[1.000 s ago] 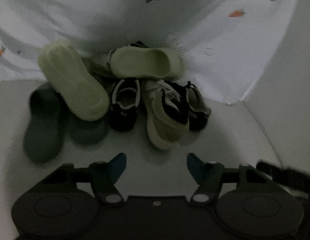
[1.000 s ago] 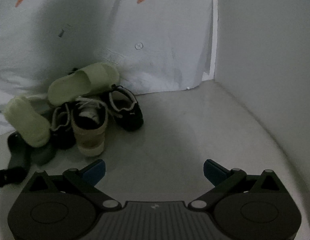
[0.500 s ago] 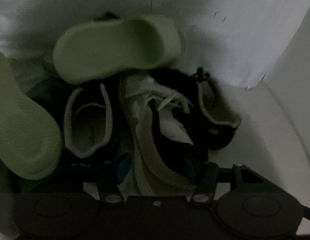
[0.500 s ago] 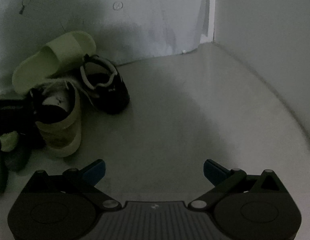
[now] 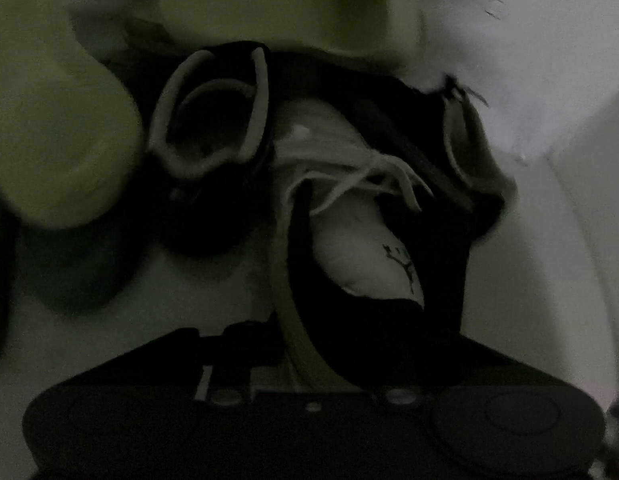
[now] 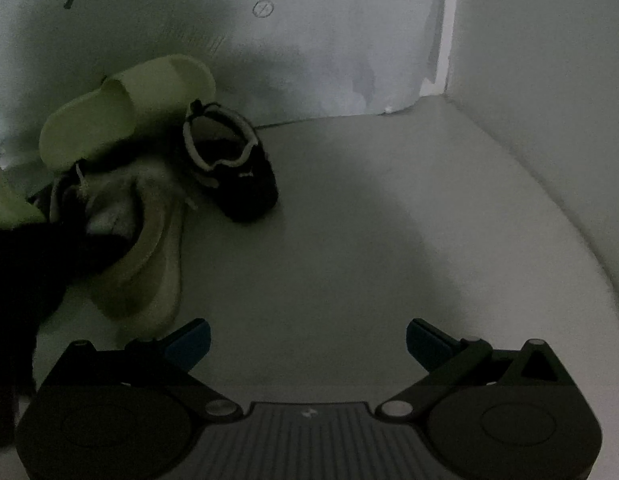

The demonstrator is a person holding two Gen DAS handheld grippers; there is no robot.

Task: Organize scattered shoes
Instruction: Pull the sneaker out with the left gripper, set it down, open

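It is dim in here, and the left gripper (image 5: pixel 309 364) is down among the pile of shoes, its jaws closing with the heel of the beige sneaker (image 5: pixel 361 256) between them; the fingertips are lost in the dark under the shoe, so I cannot tell whether the pads already press on it. That sneaker runs straight away from the tool, white tongue and loose laces (image 5: pixel 361 184) lying farther ahead. Just left of it and beyond sits a small black shoe (image 5: pixel 211 152) with a pale collar, its opening facing up. Its apparent mate, another black shoe (image 6: pixel 229 168), lies on the far right side of the sneaker. Across the far end of the heap lies a pale green slide (image 5: pixel 293 8), and a second green slide (image 5: pixel 49 120) lies sole-up off to the left of the tool. The right gripper (image 6: pixel 307 340) hangs over bare pale floor (image 6: pixel 389 220), its blue pads (image 6: pixel 191 340) spread wide with nothing between them. The shoe pile is ahead of it and to its left, against the white sheet (image 6: pixel 329 40) hung at the back, while a plain wall (image 6: pixel 549 60) closes off its right side.
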